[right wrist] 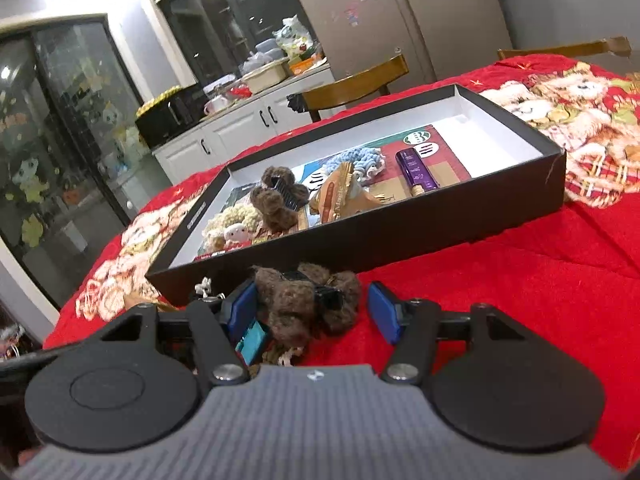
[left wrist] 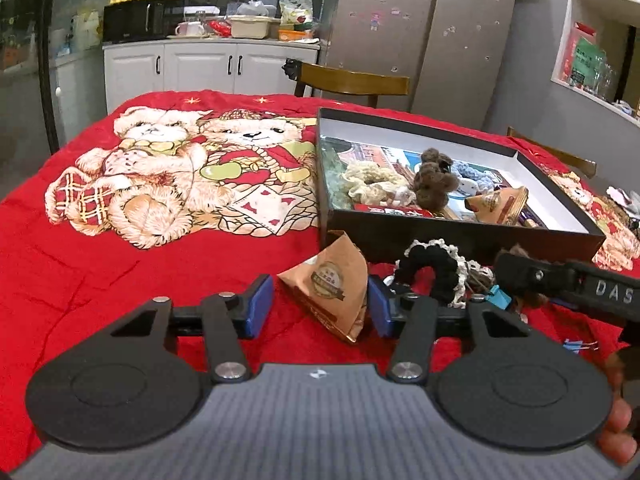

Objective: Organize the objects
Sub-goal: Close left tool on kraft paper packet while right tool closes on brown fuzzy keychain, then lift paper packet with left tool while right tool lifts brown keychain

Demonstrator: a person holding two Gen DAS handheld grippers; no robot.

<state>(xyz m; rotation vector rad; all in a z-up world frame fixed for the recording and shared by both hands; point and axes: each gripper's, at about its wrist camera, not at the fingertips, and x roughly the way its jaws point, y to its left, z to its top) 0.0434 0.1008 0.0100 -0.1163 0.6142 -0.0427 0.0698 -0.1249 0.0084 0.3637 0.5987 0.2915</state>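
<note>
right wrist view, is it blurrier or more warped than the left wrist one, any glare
Right wrist view: tilted, black box edges bowed by the fisheye, bright glare top left, brown fuzzy hair clip near the lens slightly soft. Left wrist view: level, sharper, fridge lines curved, no strong glare, dark corners.

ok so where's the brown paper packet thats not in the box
In the left wrist view the paper packet lies on the red cloth just in front of the black box, between the left gripper fingers, with the black scrunchie to its right.
</note>
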